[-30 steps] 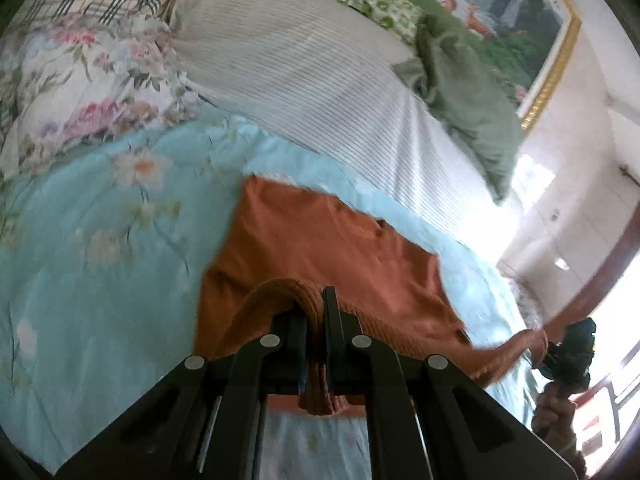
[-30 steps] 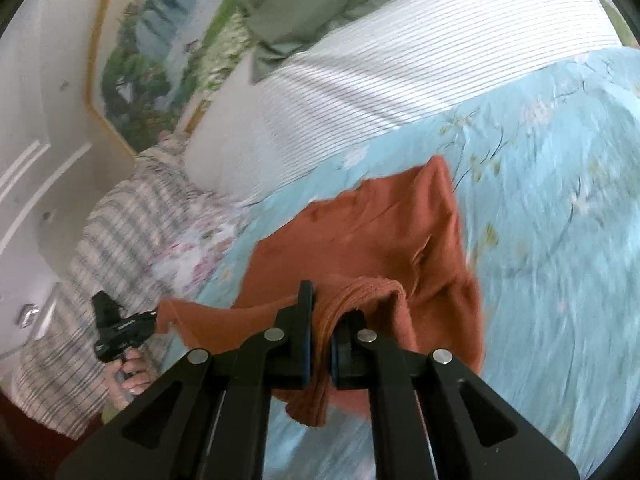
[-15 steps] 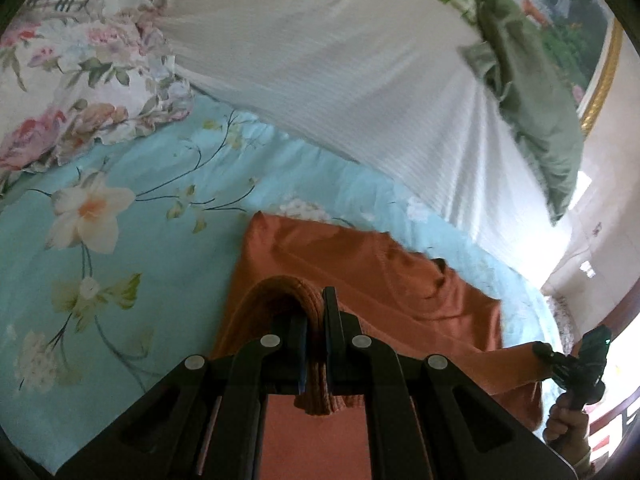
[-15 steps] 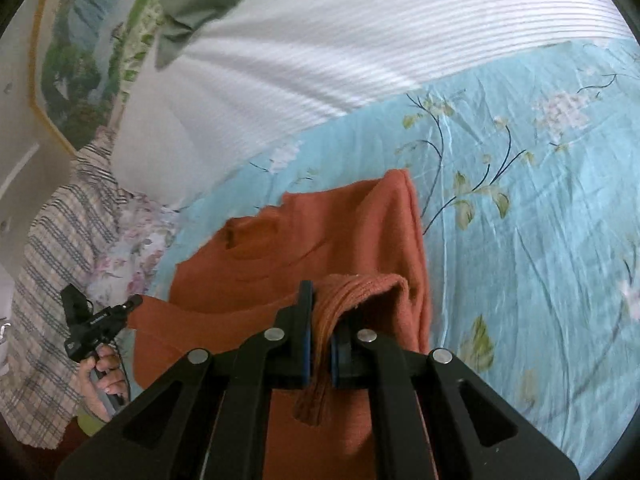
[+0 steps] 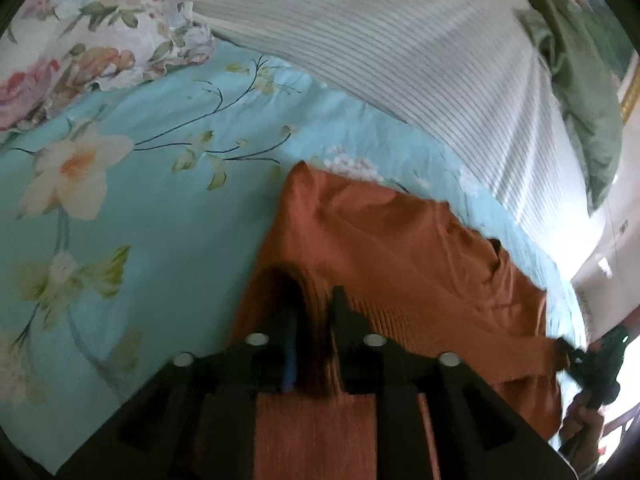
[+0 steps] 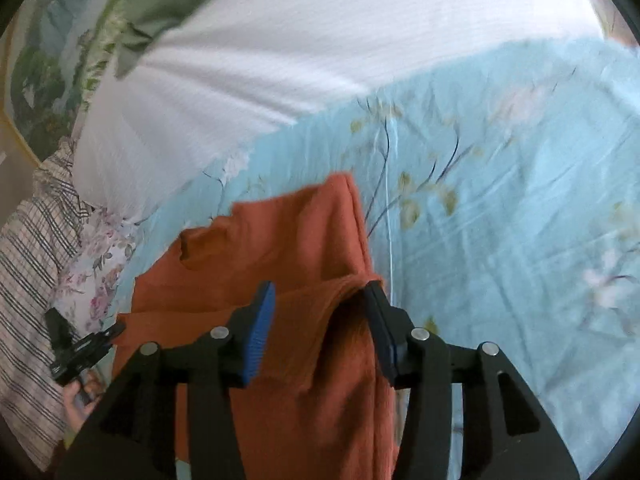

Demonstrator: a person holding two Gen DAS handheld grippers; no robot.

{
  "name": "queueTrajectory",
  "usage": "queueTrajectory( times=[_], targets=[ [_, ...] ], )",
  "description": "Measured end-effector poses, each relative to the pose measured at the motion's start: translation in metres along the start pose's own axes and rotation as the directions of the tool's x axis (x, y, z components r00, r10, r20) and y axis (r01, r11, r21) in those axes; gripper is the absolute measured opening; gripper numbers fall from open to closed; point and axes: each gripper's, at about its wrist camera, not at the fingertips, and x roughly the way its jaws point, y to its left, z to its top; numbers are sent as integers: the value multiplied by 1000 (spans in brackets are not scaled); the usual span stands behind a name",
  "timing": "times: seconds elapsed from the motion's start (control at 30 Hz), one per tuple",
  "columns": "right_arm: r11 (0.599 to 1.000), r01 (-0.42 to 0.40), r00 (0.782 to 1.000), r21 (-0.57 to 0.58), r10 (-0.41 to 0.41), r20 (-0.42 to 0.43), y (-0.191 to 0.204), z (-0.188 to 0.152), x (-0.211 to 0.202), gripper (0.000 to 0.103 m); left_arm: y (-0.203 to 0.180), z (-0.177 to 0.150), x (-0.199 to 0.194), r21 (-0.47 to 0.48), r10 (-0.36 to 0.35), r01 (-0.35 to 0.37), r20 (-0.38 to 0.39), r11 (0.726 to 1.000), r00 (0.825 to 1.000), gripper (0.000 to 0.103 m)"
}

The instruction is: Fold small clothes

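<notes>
A rust-orange knit garment (image 5: 400,248) lies folded over on the light blue floral bedsheet (image 5: 140,200). My left gripper (image 5: 314,300) is low over its near left corner, fingers parted a little with the ribbed hem bunched between them. In the right wrist view the same garment (image 6: 288,240) lies on the sheet. My right gripper (image 6: 320,300) is open, blue pads wide apart, with the hem corner lying loose between them. The right gripper also shows at the left view's far right (image 5: 592,364), and the left gripper at the right view's far left (image 6: 80,352).
A white striped duvet (image 5: 400,60) is piled behind the garment, with a green cloth (image 5: 580,80) on it. A floral pillow (image 5: 80,40) lies at the left. A plaid blanket (image 6: 32,260) lies at the bed's edge. A framed landscape picture (image 6: 36,80) hangs behind.
Both grippers moved forward and down, laying the hem over the garment. My right gripper has opened and let go of the hem. My left gripper's fingers have parted slightly.
</notes>
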Motion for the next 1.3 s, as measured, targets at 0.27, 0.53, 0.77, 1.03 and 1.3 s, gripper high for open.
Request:
queueTrajectory(
  times=[0.27,0.53,0.77,1.03,1.3],
  targets=[
    [916,-235,950,-325,146,-276,86,-58,26,49,-59,-66,-25,150,-115,132,-114,980,987,30],
    [927,6,970,-376,-97,-225,65,-12,79,41,-86,-53,23,299,7,45,-172,953,985,16],
    [972,178,982,-151,-186,-40,17,44,57,43,-58,30,46,228,155,-143,-33,963,987,18],
    [985,105,992,-136,-112,-49,33,2,3,43,-21,22,-4,70,141,-142,19,987,990,40],
    [990,6,996,-138,-19,-88,69,-57,-37,48,-14,-56,-73,-36,52,-52,9,998,999,53]
  ],
)
